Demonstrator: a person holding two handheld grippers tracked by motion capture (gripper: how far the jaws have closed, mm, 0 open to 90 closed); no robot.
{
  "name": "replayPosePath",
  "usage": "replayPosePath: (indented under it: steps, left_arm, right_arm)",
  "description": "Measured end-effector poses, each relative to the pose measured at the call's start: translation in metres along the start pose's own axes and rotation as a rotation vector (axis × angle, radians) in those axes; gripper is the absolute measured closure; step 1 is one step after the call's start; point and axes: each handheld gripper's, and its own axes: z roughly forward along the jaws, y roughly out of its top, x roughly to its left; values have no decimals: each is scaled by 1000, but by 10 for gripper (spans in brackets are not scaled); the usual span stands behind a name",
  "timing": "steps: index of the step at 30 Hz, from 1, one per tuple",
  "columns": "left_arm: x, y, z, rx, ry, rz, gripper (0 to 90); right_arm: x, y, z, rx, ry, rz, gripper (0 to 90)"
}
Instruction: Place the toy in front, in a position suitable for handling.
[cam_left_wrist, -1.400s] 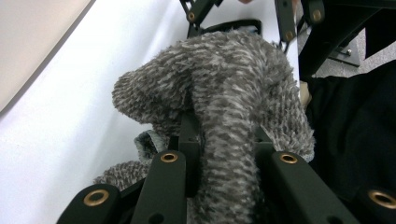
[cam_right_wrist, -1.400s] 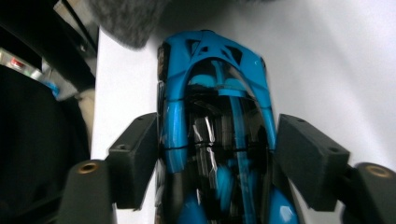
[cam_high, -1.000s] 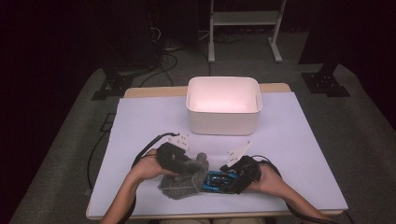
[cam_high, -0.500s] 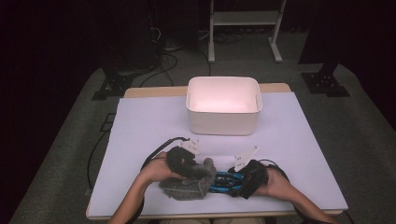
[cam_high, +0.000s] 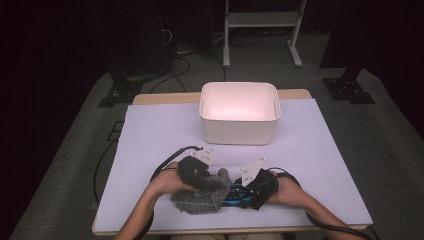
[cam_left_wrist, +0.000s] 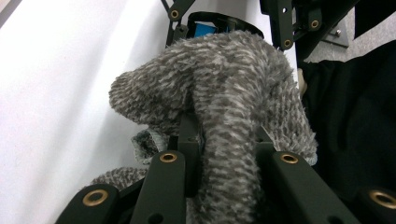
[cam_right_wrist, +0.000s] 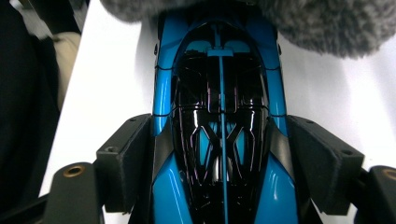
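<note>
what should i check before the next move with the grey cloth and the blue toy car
1. Left gripper holds the grey cloth: ok, a fold is clamped between its jaws.
2. Right gripper has the blue toy car: ok, the pads sit against both of its sides; the jaws have just closed in a little.
3. Car free of the cloth: not ok, the cloth covers the car's far end in the right gripper view.
4. White bin open and empty: ok, nothing shows inside.
5. Path to the bin across the table: ok, bare surface between hands and bin.
6. Cables clear of the cloth: cannot tell.
</note>
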Motion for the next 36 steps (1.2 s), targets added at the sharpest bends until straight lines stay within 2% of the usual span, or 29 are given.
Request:
replayPosePath:
  steps: [4,7,9,12,16,21,23,26,30,36]
  left_arm:
    - [1,2,12,39,-9,4,741]
    - [2,1,17,54,-10,1,743]
    - [1,3,20,51,-9,4,746]
    - [-1,11,27,60,-13,19,747]
    - [-4,29,35,54,-25,54,747]
    - [-9,53,54,62,-35,122,750]
    - [-10,56,61,61,-37,123,750]
    - [-9,55,64,40,-39,117,752]
    - [-11,49,58,54,-22,129,756]
    - [-9,28,37,39,2,83,756]
  right_arm:
    - [-2,-8,-5,-41,18,75,190]
    - [0,-16,-17,-54,-9,98,195]
    - [0,-23,-21,-59,0,116,221]
    - [2,-27,-20,-75,-16,117,218]
    - [3,-24,-16,-86,-22,119,218]
    - [4,-20,-11,-102,-20,115,219]
    - [4,-20,-11,-106,-21,112,219]
    - [4,-24,-13,-111,-19,115,220]
    - [5,-23,-12,-102,-30,104,220]
    - [6,-18,-9,-80,-41,79,221]
